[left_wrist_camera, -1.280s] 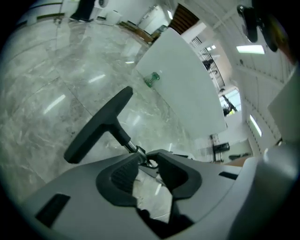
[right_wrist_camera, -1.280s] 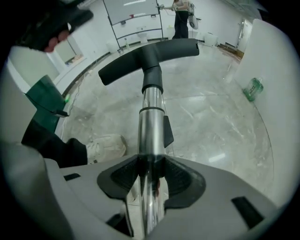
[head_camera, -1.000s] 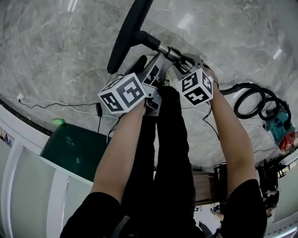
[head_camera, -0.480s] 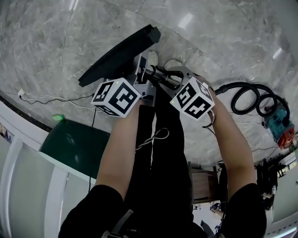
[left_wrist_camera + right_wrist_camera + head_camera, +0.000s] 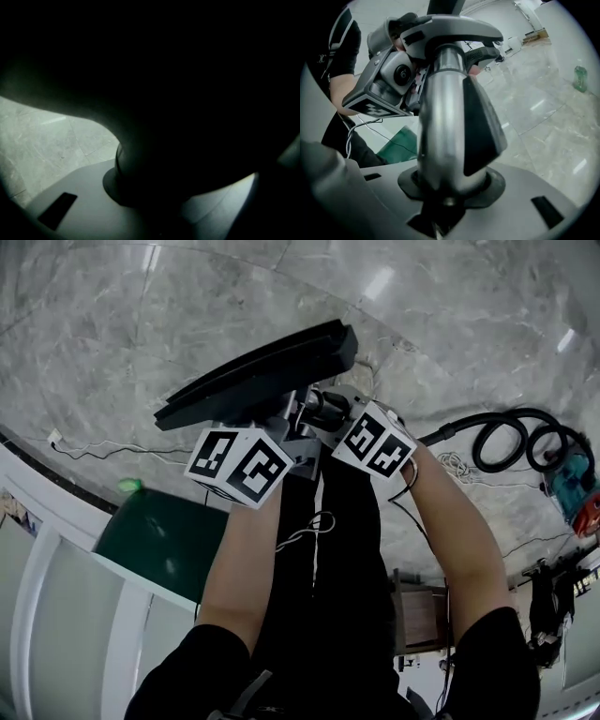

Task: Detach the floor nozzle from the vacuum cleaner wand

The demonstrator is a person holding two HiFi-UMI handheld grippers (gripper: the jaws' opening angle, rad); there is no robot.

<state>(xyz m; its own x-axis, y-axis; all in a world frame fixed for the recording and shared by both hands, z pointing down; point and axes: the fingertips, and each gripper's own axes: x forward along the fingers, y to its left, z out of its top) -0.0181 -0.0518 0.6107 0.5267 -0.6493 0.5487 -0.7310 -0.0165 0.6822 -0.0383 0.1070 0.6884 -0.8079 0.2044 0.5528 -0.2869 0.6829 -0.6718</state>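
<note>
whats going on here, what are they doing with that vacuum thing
A person is working on a vacuum cleaner with two hand-held claws. The left claw grips the flat black floor nozzle, and the right claw clamps the shiny silver metal wand. Both sets of jaws have just been closing on them. The nozzle is held tilted above the grey marble floor. Whether the joint has come apart cannot be told.
</note>
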